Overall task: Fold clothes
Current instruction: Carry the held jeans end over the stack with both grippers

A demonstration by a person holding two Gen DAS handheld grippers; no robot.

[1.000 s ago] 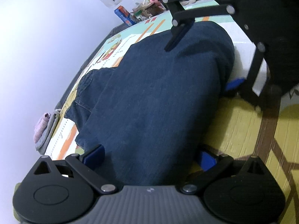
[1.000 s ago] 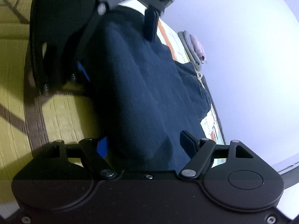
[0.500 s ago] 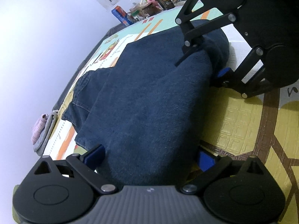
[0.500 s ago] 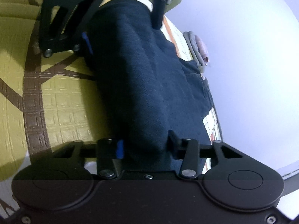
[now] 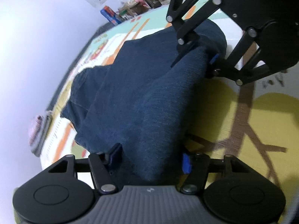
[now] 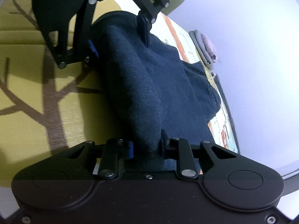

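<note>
**Grippers pinching one edge of the jeans, cloth trailing toward the wall**

Left gripper is pinching a bunched fold of the jeans at the bottom centre of the left wrist frame, its blue-padded fingers pressing in on the denim from both sides. Right gripper is doing the same at the bottom centre of its own frame, its fingers closing tightly on a narrow ridge of cloth. Each gripper is showing in the other's view at the upper part of the frame, so the two are facing one another along the same raised edge.

That edge is running from the bottom centre to the upper right of the left frame, and this line between the grippers is the axis that matters. From it, the rest of the jeans is draping away to the left of the left frame, lying on the play mat toward the wall. The yellow part of the mat is lying on the opposite side, lower right.

Neither gripper is nearer; both are already holding the cloth. Judging from this, a fold would carry the held edge crosswise to that line, though whether this is an early or late fold cannot be told.

A small folded pile is resting at the mat's left edge.
</note>
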